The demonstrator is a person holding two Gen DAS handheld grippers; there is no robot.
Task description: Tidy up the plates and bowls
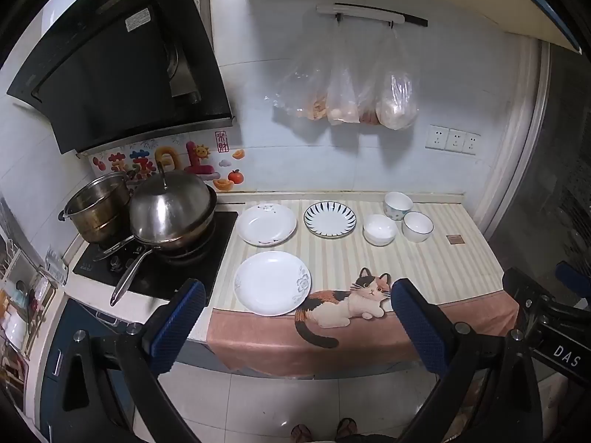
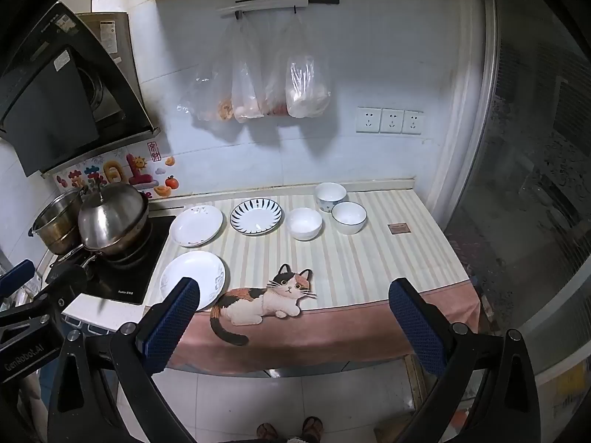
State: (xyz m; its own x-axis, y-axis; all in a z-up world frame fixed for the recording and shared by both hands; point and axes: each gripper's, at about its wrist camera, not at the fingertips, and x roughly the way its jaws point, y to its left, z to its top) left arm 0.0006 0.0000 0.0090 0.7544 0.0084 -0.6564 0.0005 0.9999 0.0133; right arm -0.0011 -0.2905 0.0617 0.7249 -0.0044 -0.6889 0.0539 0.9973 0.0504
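Note:
On the striped counter mat [image 1: 424, 269] lie three plates: a white plate with a grey flower [image 1: 272, 282] [image 2: 192, 280] at the front left, a plain white plate [image 1: 266, 224] [image 2: 196, 225] behind it, and a blue-striped plate [image 1: 330, 218] [image 2: 257, 217]. To their right stand three bowls: a white bowl [image 1: 379, 229] [image 2: 304, 223], a patterned bowl [image 1: 397, 205] [image 2: 330, 196] at the back, and a dark-rimmed bowl [image 1: 417, 226] [image 2: 348, 217]. My left gripper [image 1: 297, 319] and right gripper [image 2: 293, 317] are open, empty, held in front of the counter edge.
A stove [image 1: 155, 258] with a lidded wok [image 1: 171, 212] and a steel pot [image 1: 98, 208] stands left of the plates. Plastic bags [image 1: 351, 92] hang on the wall above. A glass door [image 2: 535, 184] bounds the right side. The mat's cat print [image 2: 266, 299] hangs at the front edge.

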